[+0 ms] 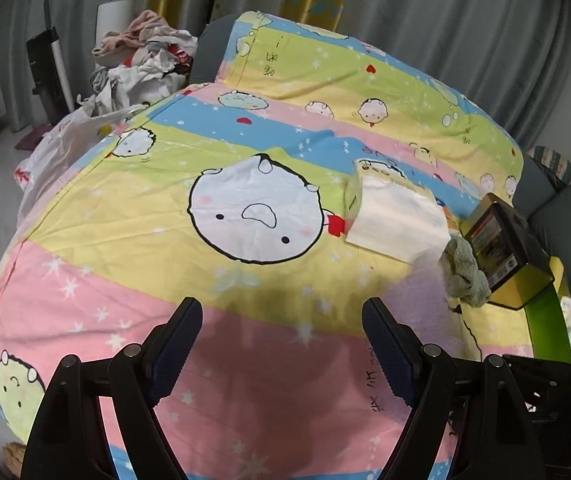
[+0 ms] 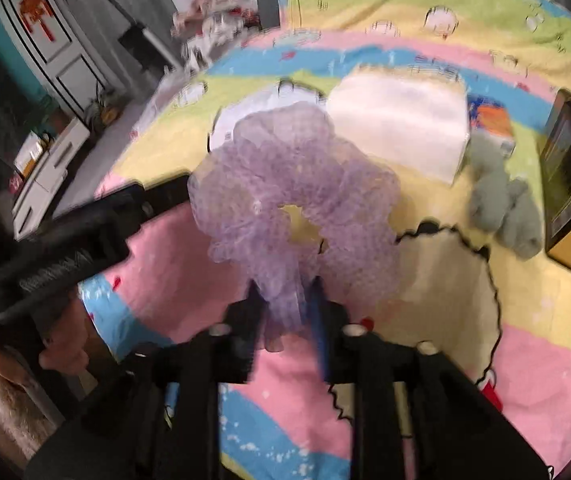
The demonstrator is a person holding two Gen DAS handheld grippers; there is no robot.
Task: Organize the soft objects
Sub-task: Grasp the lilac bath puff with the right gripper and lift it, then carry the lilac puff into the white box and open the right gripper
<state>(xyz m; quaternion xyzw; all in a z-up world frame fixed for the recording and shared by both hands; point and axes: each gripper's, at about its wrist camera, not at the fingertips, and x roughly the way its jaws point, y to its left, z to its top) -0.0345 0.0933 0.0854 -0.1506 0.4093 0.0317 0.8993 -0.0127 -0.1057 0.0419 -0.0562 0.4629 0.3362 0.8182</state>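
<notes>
My right gripper is shut on a purple mesh scrunchie and holds it above the cartoon-print bedsheet. My left gripper is open and empty over the pink stripe of the sheet; it also shows at the left of the right wrist view. A grey-green soft cloth lies beside a tin box; it also shows in the right wrist view. A white tissue pack lies on the sheet, also in the right wrist view.
A pile of clothes sits at the far left beyond the bed. A white plastic bag lies at the bed's left edge. A green rim runs along the right side. A grey cabinet stands at the far left.
</notes>
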